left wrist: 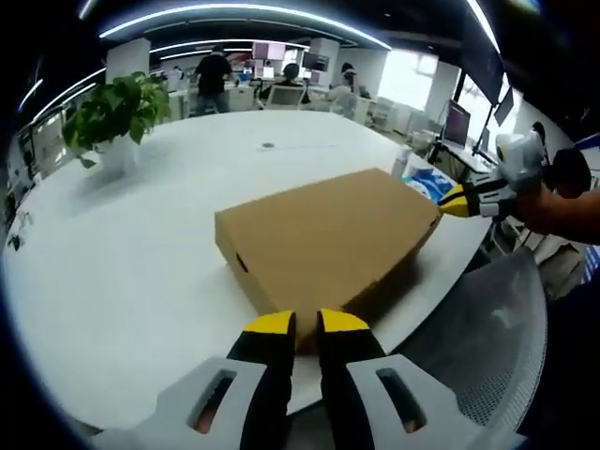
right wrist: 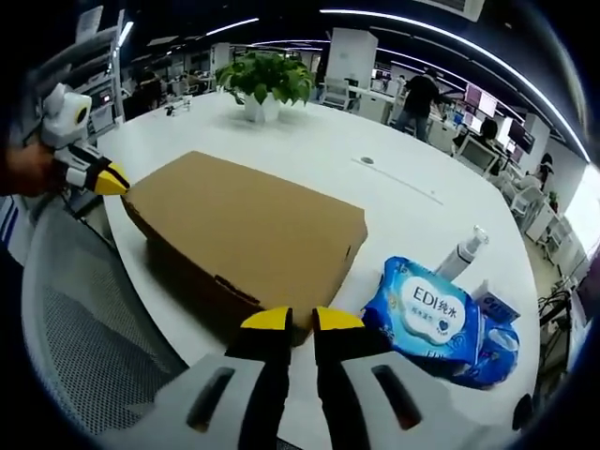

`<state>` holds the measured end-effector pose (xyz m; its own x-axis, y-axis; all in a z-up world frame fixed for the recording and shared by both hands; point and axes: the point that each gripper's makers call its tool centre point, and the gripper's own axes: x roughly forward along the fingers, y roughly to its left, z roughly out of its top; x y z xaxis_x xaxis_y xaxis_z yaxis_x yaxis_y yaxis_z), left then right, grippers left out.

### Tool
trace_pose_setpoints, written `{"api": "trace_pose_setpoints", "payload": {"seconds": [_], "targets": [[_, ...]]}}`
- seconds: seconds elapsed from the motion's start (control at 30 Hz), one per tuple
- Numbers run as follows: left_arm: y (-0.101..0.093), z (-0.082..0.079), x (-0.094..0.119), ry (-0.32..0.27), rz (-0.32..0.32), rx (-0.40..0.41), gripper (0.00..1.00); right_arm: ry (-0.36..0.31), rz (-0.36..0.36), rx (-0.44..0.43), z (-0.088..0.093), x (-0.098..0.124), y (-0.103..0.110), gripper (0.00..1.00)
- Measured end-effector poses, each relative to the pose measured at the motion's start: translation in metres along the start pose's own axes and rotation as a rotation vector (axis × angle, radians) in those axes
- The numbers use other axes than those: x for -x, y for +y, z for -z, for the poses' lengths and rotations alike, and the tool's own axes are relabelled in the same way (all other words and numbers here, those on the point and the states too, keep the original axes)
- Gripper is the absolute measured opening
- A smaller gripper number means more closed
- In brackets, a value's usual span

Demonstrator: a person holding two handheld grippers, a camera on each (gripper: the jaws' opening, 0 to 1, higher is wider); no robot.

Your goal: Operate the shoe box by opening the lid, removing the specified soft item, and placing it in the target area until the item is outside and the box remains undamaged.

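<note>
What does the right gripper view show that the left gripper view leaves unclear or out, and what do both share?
Right gripper view alone: the whole blue wipes pack with its EDI label, and a white spray bottle behind it.

Left gripper view alone: a person's forearm behind the other gripper, and monitors on desks at the right.

Both: the closed cardboard box on the white table, a potted plant, a mesh chair, and a gripper at each end of the box, left gripper and right gripper.
</note>
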<state>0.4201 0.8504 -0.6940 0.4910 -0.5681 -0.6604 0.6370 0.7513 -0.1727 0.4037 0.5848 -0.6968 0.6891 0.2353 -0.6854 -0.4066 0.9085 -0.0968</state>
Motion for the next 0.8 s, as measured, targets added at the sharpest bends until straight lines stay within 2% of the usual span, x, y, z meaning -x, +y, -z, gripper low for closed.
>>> {"api": "trace_pose_setpoints", "payload": {"seconds": [0.23,0.37,0.47,0.53,0.6,0.67,0.73,0.8], "targets": [[-0.001,0.008,-0.005,0.024,0.011,0.007,0.06,0.008,-0.016,-0.019,0.005,-0.002,0.005,0.04],[-0.004,0.006,-0.005,0.018,0.025,0.001,0.05,0.002,-0.022,-0.023,0.005,-0.002,0.005,0.04],[-0.001,0.004,-0.004,0.027,0.03,0.004,0.06,0.001,-0.023,-0.029,0.004,-0.001,0.001,0.12],[0.003,-0.004,0.003,-0.001,0.016,-0.023,0.09,-0.034,-0.04,-0.043,-0.002,0.0,0.002,0.2],[0.008,-0.009,0.009,-0.008,0.001,-0.1,0.15,-0.063,-0.053,-0.009,-0.007,0.003,0.003,0.24],[0.006,-0.002,0.011,0.024,0.02,-0.173,0.22,-0.058,-0.057,0.011,-0.005,0.003,0.004,0.26],[0.003,0.008,0.009,0.06,0.041,-0.193,0.29,-0.065,-0.067,0.014,-0.003,0.002,0.005,0.29],[0.005,0.016,0.005,0.087,0.035,-0.206,0.31,-0.049,-0.073,0.009,0.003,0.0,0.006,0.31]]}}
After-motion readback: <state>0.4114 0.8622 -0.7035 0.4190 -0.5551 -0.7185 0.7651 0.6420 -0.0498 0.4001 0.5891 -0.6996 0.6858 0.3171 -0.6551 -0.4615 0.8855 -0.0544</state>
